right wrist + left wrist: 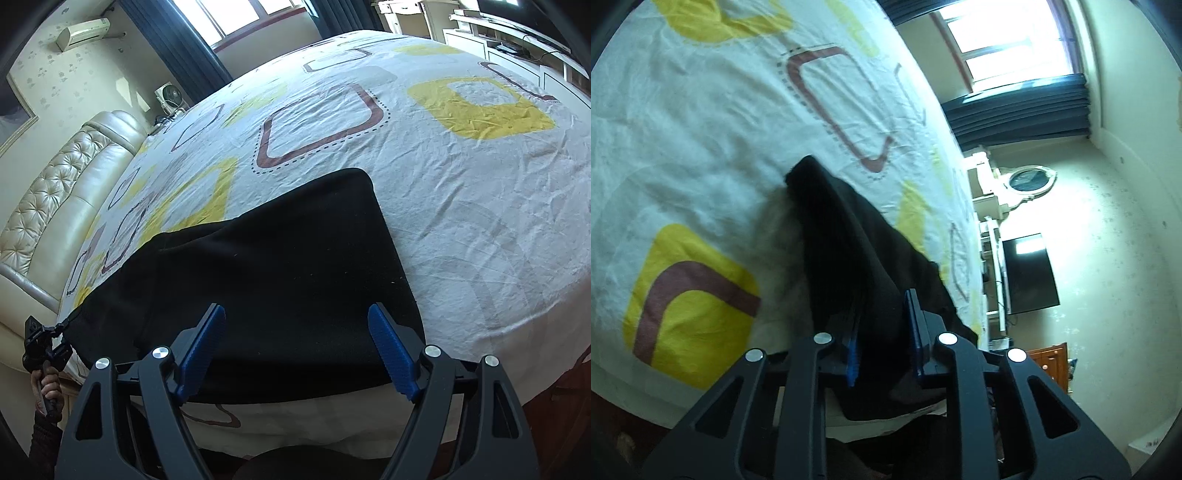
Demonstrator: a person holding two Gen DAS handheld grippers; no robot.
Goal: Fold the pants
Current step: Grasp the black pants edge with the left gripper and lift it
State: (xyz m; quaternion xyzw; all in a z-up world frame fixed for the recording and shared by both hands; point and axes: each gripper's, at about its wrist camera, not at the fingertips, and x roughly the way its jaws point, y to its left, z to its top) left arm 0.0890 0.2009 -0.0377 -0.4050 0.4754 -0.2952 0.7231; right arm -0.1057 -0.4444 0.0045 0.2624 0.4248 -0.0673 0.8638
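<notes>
Across the bed sheet [461, 192], white with yellow and brown rounded squares, the black pants [280, 280] lie spread flat in the lower middle of the right wrist view, their far edge ending in a rounded corner just below a brown dotted square. The right gripper [297, 354] hangs over the near part of the fabric with its blue-padded fingers [391, 354] standing wide apart, nothing pinched between them. At the lower left edge of that frame the left gripper [44, 341] shows small, with a hand [46, 387] around its handle and a corner of the pants drawn out to it.

From the left wrist view, the left gripper [882, 343] is clamped on a bunch of the black pants [857, 236], the cloth filling the narrow slot between its blue pads and running up from there as a taut ridge toward the middle of the frame, lifted off the sheet [701, 147]. At the right of this frame are a window [1008, 40] with dark curtains [1019, 114] and a dark television [1028, 273] against the wall. A padded cream headboard [62, 192] fills the left of the right wrist view.
</notes>
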